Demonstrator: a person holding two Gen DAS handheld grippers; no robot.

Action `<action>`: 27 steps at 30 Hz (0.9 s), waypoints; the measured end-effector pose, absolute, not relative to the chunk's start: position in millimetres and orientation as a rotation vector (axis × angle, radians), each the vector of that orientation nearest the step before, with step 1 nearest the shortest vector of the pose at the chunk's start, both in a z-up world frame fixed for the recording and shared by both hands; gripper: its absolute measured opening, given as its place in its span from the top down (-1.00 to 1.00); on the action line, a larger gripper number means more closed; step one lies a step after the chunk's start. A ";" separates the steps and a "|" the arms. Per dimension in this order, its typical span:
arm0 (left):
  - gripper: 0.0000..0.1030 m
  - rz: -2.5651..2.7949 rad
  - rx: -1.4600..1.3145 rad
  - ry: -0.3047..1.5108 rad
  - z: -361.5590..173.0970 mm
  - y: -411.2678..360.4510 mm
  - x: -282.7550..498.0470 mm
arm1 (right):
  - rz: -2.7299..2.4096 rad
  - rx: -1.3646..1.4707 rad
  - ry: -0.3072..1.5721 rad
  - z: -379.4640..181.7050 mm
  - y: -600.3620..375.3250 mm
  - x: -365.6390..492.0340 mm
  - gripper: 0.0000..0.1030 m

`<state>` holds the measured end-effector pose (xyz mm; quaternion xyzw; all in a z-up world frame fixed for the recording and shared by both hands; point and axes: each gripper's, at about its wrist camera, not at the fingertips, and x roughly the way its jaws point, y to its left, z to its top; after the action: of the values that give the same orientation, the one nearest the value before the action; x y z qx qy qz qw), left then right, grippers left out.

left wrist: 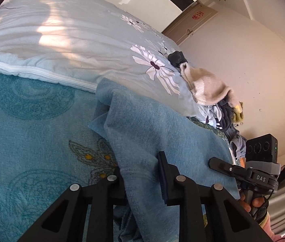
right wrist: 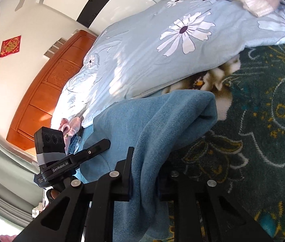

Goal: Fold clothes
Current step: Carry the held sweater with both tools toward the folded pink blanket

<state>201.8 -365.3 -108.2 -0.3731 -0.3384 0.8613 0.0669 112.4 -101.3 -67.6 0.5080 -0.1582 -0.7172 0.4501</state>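
1. While both grippers bite the same blue garment, it hangs bunched over the patterned blanket at the near edge of the bed, just in front of the floral duvet.
2. Left gripper: clenched on a thick fold of the garment; cloth fills the gap between the pads, one finger half buried.
3. Right gripper: also clenched on the garment, a rolled edge squeezed between its pads, the rest draped forward in a hump.
4. Each wrist view shows the other gripper close beside, so the two grips sit near each other on the cloth.
5. Step, my read: grasp done, start of the lift-and-spread before the first fold. Garment is still crumpled, no crease made, task early.
6. Next move likely needs: raise both hands together, draw them apart to pull the cloth taut, then lay it flat on the blanket. Keep the grips firm; the fleece looks thick and may slip.
7. More clothes wait in a pile at the duvet's far corner, well apart from the grippers, untouched.
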 end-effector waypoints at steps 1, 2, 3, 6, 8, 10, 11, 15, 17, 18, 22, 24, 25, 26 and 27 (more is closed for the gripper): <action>0.53 2.603 -1.112 -1.018 -104.7 -367.9 205.2 | -1.776 1.247 -0.375 -62.4 -104.4 114.5 0.67; 0.53 2.611 -1.100 -1.014 -101.2 -370.8 208.5 | -1.778 1.237 -0.359 -57.3 -107.4 116.6 0.67; 0.53 2.620 -1.087 -1.011 -97.6 -373.6 211.8 | -1.780 1.228 -0.343 -52.2 -110.4 118.6 0.67; 0.53 2.650 -1.040 -1.018 -85.8 -388.8 224.9 | -1.773 1.203 -0.300 -39.1 -125.6 125.0 0.67; 0.53 2.675 -1.005 -1.023 -77.3 -401.9 235.3 | -1.760 1.189 -0.280 -32.1 -138.2 129.0 0.67; 0.53 2.708 -0.975 -1.026 -68.5 -417.4 248.0 | -1.741 1.176 -0.258 -24.7 -157.1 132.2 0.67; 0.53 2.725 -0.962 -1.030 -64.2 -426.0 255.3 | -1.728 1.169 -0.244 -20.5 -169.0 135.8 0.67; 0.53 2.805 -0.919 -1.053 -47.4 -466.3 289.9 | -1.666 1.141 -0.193 -7.4 -211.9 149.8 0.67; 0.53 2.849 -0.901 -1.069 -38.4 -489.0 309.1 | -1.627 1.123 -0.166 -0.7 -237.5 156.8 0.67; 0.53 2.873 -0.892 -1.077 -33.2 -500.9 319.3 | -1.607 1.114 -0.153 2.6 -250.4 160.5 0.67; 0.53 2.996 -0.864 -1.061 -6.2 -548.3 360.5 | -1.516 1.076 -0.105 14.8 -306.0 181.4 0.67; 0.53 3.058 -0.850 -1.044 8.8 -572.7 380.7 | -1.472 1.053 -0.100 22.5 -336.1 191.0 0.67; 0.53 3.088 -0.846 -1.036 16.3 -585.9 390.1 | -1.449 1.042 -0.097 26.4 -351.3 195.8 0.67; 0.53 3.117 -0.842 -1.029 23.6 -599.3 399.4 | -1.427 1.031 -0.098 30.4 -368.1 200.7 0.67; 0.53 3.146 -0.839 -1.021 30.9 -612.8 408.7 | -1.406 1.018 -0.096 34.6 -384.3 205.9 0.67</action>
<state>408.7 -612.8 30.9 -0.2436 -0.2964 0.9136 -0.1347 205.9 -384.3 34.6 0.4473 -0.0424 -0.6178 0.6453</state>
